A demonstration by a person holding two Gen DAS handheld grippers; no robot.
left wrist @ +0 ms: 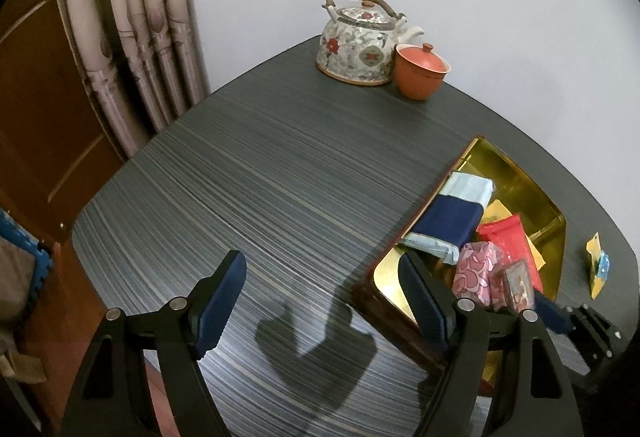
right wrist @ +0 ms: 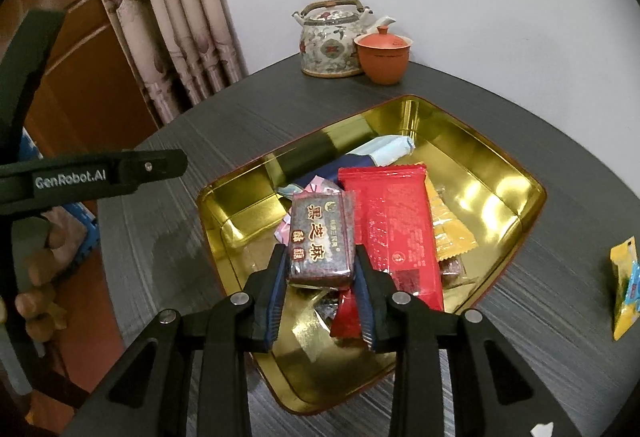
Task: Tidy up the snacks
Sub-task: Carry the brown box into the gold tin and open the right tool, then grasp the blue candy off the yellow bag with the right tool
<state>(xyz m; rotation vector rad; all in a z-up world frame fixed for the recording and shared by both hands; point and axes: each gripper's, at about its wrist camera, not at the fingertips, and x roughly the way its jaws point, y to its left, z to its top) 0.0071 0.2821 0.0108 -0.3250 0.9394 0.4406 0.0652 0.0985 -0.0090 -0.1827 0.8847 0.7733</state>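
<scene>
In the gold tin tray [right wrist: 516, 173] on my dark striped table [left wrist: 260, 173] I count one dark brown sesame-candy packet [right wrist: 320, 237], one long red packet [right wrist: 394, 225], one pale blue and navy packet [right wrist: 384, 151], one pink patterned packet [left wrist: 476, 271] and at least one yellow wrapper [right wrist: 450, 237]; smaller pieces under them I cannot count. Outside the tray, one yellow and blue packet [right wrist: 626, 285] lies alone on the table off to the right, well apart from the rest. At the far edge stand one floral teapot [right wrist: 332, 45] and one terracotta lidded cup [right wrist: 382, 55], touching or nearly so.

My right gripper [right wrist: 320, 265] hangs over the near end of the tray with the sesame-candy packet between its blue pads. The jaws stand narrow, only slightly wider than the packet, and I cannot tell whether the pads press on it.

My left gripper [left wrist: 320, 301] is spread wide and pinches nothing; its left pad is over bare table, its right pad at the tray's near corner, beside the pink packet.
</scene>
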